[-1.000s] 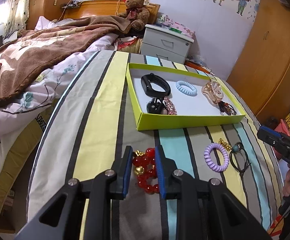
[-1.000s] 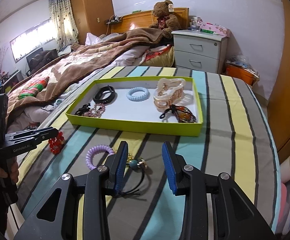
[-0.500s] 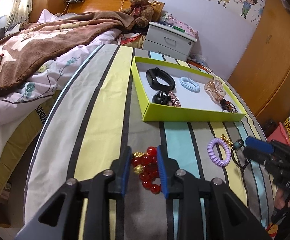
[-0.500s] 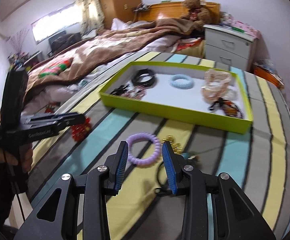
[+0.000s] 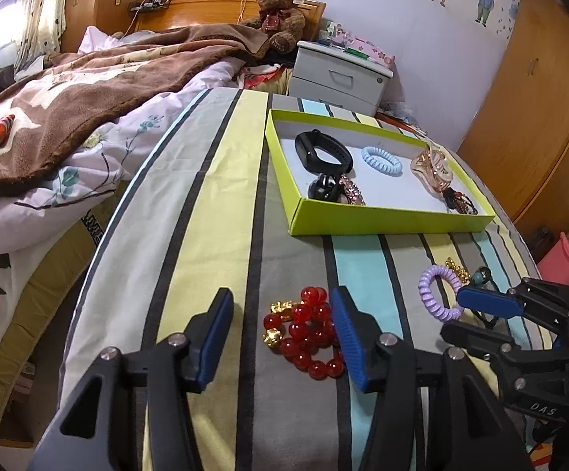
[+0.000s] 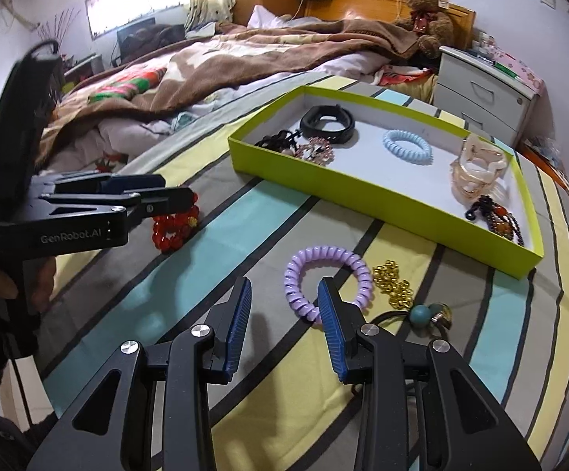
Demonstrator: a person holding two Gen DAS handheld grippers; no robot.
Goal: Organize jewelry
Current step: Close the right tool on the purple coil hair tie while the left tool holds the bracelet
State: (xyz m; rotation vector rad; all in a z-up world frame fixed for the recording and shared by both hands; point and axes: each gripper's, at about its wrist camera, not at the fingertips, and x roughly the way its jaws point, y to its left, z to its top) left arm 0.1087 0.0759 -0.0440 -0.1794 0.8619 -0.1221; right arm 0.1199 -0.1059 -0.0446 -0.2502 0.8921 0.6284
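Nearby, glossy red bead bracelet [image 5: 308,333] lies bunched.

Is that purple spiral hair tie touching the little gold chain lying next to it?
Cannot tell. In the right wrist view the purple hair tie and gold chain lie edge to edge; neither contact nor gap shows plainly.

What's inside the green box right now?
The green box holds a black band, a blue coil tie, a gold claw clip, a rhinestone piece and a beaded piece. Its near wall hides nothing here.
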